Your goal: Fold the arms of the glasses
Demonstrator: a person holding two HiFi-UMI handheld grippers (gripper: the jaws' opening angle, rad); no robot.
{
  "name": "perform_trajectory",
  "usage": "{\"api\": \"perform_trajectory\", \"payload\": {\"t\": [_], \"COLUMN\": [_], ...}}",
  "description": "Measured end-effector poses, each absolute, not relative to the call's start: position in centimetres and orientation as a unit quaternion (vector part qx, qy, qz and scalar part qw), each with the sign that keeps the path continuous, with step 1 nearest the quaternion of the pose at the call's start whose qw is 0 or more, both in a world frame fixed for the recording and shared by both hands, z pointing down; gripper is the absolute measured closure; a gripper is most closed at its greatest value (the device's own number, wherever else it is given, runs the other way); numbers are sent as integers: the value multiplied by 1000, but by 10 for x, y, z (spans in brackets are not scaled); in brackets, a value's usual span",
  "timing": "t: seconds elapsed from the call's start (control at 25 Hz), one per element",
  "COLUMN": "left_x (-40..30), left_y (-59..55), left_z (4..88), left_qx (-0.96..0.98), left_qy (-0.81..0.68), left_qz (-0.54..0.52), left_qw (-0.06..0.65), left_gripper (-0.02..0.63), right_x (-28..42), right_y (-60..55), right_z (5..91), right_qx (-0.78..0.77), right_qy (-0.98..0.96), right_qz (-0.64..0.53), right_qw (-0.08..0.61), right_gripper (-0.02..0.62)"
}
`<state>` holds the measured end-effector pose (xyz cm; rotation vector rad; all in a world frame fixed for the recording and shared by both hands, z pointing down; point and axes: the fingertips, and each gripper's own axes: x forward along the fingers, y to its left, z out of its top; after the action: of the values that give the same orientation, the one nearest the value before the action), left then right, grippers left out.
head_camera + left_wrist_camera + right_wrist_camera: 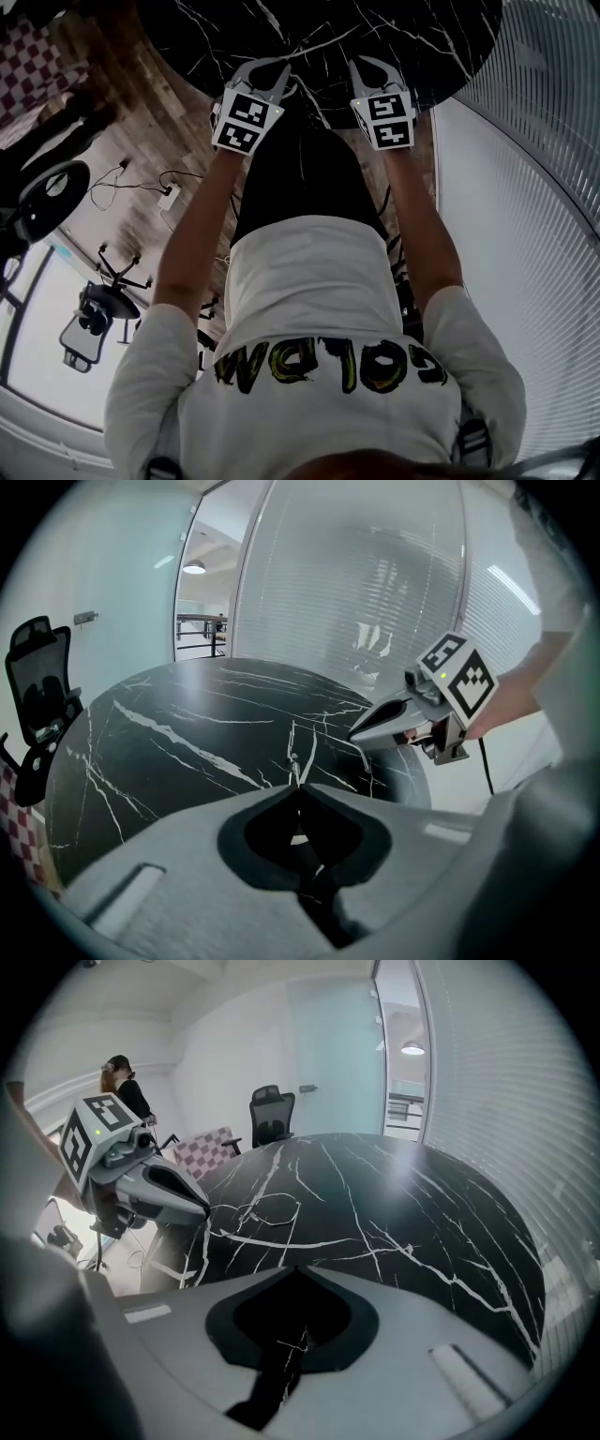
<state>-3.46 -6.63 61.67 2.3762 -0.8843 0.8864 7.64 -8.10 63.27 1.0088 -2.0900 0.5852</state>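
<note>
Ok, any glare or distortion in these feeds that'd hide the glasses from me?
Right gripper view: heavy fisheye bend, dark corners, soft glare on the black marble table; the thin-framed glasses nearly vanish among the white veins. Left gripper view: same bend, bright blinds behind, right tool sharp. Head view: curved edges, even light, glasses not discernible.

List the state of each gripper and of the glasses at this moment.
left gripper: shut, nothing between its jaws, held over the table.
right gripper: shut, nothing between its jaws, held over the table.
glasses: lying on the table, untouched by either gripper; the frame is too thin to tell whether the arms are folded.
</note>
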Motion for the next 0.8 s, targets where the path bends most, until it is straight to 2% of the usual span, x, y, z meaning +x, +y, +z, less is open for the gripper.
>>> {"api": "perform_trajectory", "payload": {"t": [0.8], "left_x": [-7], "left_y": [-52], "left_z": [617], "left_qx": [872], "left_qy": [-287], "left_qz": [319], "left_qw": [233], "left_gripper": [600], "right_x": [30], "right_y": [-73], "right_z": [631], "right_qx": [349], "right_qy": [-841], "right_qz": [240], "right_qw": [337], "right_gripper": [594]}}
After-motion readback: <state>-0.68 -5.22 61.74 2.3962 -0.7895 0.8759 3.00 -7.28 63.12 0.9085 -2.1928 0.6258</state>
